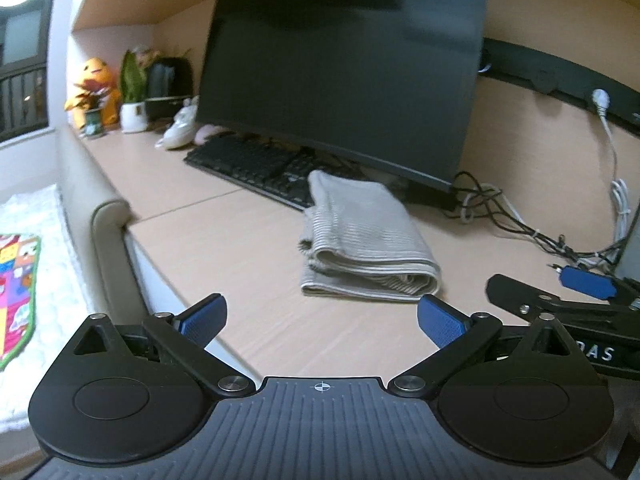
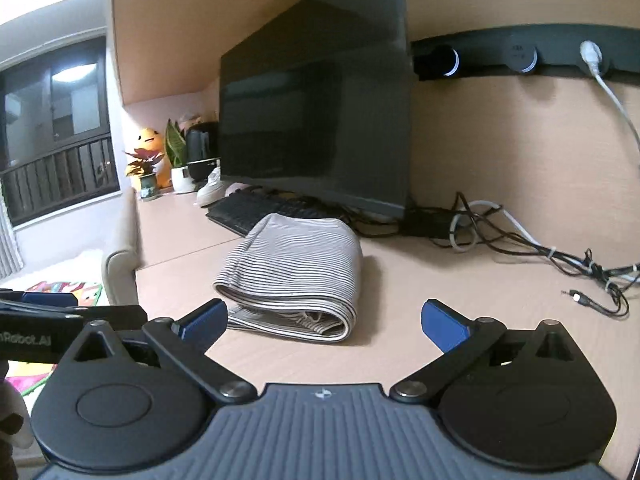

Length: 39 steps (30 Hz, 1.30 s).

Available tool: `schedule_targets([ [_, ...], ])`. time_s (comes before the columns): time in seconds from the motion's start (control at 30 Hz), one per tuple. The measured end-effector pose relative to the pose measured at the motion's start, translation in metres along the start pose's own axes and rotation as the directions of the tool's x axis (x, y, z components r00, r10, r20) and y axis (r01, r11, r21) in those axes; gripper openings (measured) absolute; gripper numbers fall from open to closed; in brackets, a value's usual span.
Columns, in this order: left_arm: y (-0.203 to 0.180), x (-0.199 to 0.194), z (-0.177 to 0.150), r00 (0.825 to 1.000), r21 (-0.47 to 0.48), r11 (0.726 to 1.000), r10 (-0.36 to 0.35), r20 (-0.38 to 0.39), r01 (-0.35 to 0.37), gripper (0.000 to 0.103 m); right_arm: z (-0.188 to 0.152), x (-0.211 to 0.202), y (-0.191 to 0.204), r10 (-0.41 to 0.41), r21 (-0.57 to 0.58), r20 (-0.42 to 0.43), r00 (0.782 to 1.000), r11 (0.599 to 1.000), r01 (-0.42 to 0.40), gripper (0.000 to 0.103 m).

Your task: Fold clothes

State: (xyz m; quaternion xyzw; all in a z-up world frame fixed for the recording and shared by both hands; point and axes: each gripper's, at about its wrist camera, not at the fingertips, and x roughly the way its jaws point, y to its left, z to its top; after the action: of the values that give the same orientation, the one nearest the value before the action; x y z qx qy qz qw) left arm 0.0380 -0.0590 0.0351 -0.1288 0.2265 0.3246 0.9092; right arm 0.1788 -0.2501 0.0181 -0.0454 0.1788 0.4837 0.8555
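A grey-and-white striped garment (image 1: 362,240) lies folded into a thick bundle on the wooden desk (image 1: 224,240), just in front of the keyboard. In the right wrist view the same folded garment (image 2: 296,276) rests a little beyond my fingers, left of centre. My left gripper (image 1: 322,322) is open, its blue pads wide apart with nothing between them, held short of the bundle. My right gripper (image 2: 324,322) is open too and holds nothing. The right gripper's blue pad (image 1: 588,282) shows at the right edge of the left wrist view.
A large dark monitor (image 1: 340,68) and black keyboard (image 1: 248,166) stand behind the garment. Tangled cables (image 2: 532,240) trail along the desk's right side. Potted plants and an orange plush (image 1: 94,92) crowd the far left corner. A padded chair back (image 1: 108,236) and a colourful mat (image 1: 16,292) lie left of the desk edge.
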Motion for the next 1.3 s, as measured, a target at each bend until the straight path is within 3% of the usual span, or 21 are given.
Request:
schedule_targets([
  [0.57, 0.004, 0.003, -0.002, 0.999, -0.004, 0.999, 0.034, -0.042, -0.034, 0.103, -0.004, 0.004, 0.012, 0.026, -0.001, -0.011, 1.000, 1.000, -0.026, 0.103],
  [1.3, 0.002, 0.007, -0.001, 0.999, 0.006, 1.000, 0.002, -0.047, -0.001, 0.103, -0.004, 0.006, 0.003, -0.005, 0.028, -0.023, 1.000, 1.000, 0.006, 0.103],
])
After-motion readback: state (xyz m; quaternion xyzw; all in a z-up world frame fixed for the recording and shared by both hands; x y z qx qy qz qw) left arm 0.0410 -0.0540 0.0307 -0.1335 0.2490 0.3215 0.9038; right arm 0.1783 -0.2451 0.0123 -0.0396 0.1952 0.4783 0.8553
